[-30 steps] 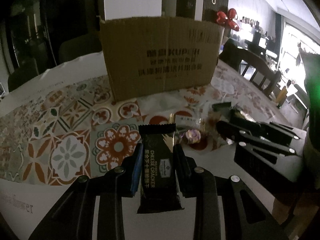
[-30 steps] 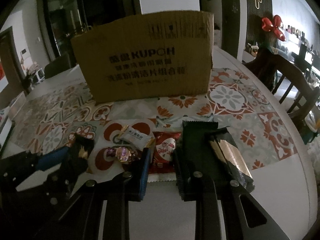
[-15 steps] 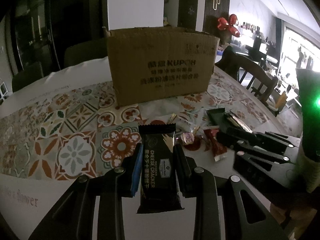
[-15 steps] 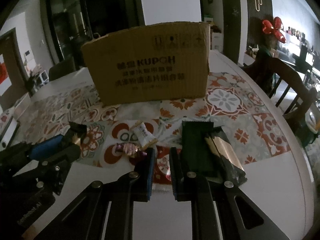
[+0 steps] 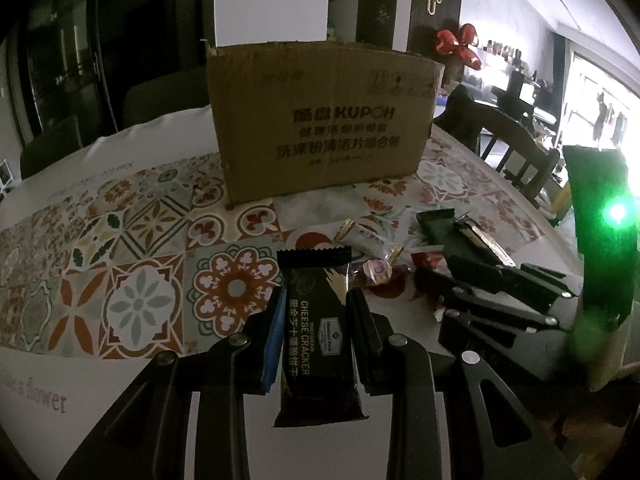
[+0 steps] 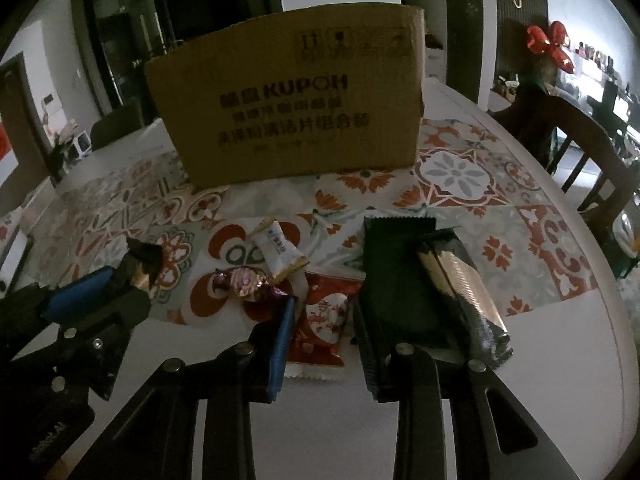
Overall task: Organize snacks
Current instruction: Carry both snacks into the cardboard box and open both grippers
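Observation:
My left gripper [image 5: 314, 316] is shut on a black cheese cracker packet [image 5: 318, 328] and holds it above the table, in front of the cardboard box [image 5: 320, 120]. My right gripper [image 6: 324, 328] is open around a red snack packet [image 6: 324, 316] that lies on the table; its fingers stand on either side. A purple candy [image 6: 246, 280], a white packet [image 6: 278, 250] and two black packets [image 6: 404, 276] lie close by. The box also shows in the right wrist view [image 6: 292, 108]. The left gripper appears at the left of the right wrist view [image 6: 120, 276].
A patterned tablecloth [image 5: 140, 240] covers the round table [image 6: 580, 340]. Dark wooden chairs [image 6: 588, 160] stand at the right. The right gripper's body [image 5: 520, 300] with a green light lies to the right in the left wrist view.
My left gripper has risen and pulled back with the cracker packet. My right gripper narrowed half a second ago and now stands wider around the red packet.

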Demonstrator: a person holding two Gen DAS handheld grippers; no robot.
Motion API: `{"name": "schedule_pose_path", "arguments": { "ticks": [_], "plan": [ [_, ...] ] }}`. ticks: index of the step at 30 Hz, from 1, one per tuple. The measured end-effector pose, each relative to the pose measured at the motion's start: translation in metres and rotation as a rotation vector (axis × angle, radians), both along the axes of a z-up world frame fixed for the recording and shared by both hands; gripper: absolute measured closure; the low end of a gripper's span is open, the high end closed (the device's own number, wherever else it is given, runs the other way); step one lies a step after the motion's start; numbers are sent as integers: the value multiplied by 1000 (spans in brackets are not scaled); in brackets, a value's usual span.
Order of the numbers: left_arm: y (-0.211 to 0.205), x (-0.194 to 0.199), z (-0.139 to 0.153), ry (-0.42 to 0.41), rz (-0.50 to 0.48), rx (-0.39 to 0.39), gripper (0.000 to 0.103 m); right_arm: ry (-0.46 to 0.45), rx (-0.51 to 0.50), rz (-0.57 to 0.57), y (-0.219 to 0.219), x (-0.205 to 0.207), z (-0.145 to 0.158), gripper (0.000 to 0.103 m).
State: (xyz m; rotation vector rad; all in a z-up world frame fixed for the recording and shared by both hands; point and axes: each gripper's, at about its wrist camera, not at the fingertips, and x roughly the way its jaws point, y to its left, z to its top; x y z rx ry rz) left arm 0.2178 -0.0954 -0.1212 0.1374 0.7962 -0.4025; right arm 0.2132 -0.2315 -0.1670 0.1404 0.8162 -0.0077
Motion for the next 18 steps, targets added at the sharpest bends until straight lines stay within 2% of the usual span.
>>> {"name": "schedule_pose_path", "arguments": {
  "ticks": [3,5,9,18],
  "plan": [
    [-1,3,-1,-4,2,-1,72,22,-8,5,3,4,-5,72],
    [-1,4,0,-5,1,-3,72,10,-5,-3,1,3,-5,77],
    [-1,3,4,-17,-3,-12,72,8,-7,-15,-1,0,-3,79],
    [4,-2,29,-70,4,-55,72,-85,-20,-16,0,-17,32,79]
  ]
}}
